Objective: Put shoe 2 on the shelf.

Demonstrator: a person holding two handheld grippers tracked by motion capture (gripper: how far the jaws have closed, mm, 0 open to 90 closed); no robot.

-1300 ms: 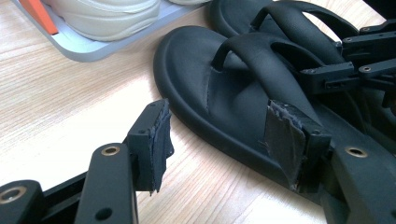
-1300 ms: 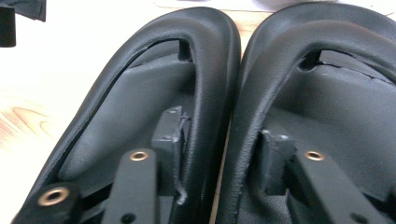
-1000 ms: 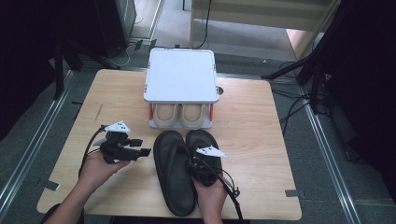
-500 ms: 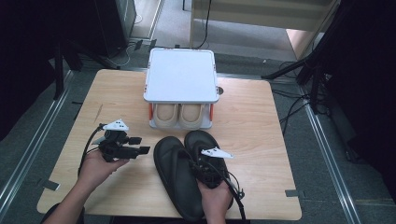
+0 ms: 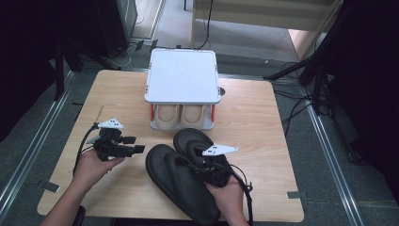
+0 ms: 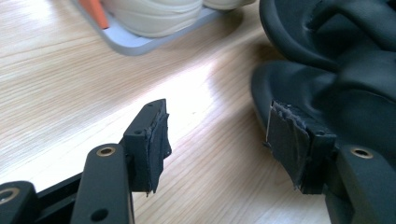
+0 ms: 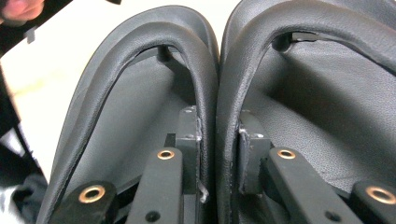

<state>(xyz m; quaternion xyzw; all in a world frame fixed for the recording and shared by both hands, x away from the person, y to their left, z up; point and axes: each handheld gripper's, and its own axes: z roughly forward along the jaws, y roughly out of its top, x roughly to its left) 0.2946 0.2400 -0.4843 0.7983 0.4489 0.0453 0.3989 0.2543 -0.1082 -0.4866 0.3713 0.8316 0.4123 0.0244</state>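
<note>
The black sandals (image 5: 188, 172) lie side by side at the table's (image 5: 263, 122) near edge, their inner straps pinched together by the right gripper (image 5: 212, 170). The left gripper (image 5: 123, 146) hovers open just beside them. Behind stands a white-topped rack (image 5: 182, 77) holding beige shoes (image 5: 181, 115). No writing is legible.

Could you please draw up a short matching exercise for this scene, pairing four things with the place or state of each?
Things:
1. left gripper
2. right gripper
3. beige shoes
4. black sandals

States:
A. on the lower shelf of the white rack
B. jaws open, nothing between them
C. side by side on the wooden table
D. jaws pinching two straps together

Pairs: 1-B, 2-D, 3-A, 4-C
</note>
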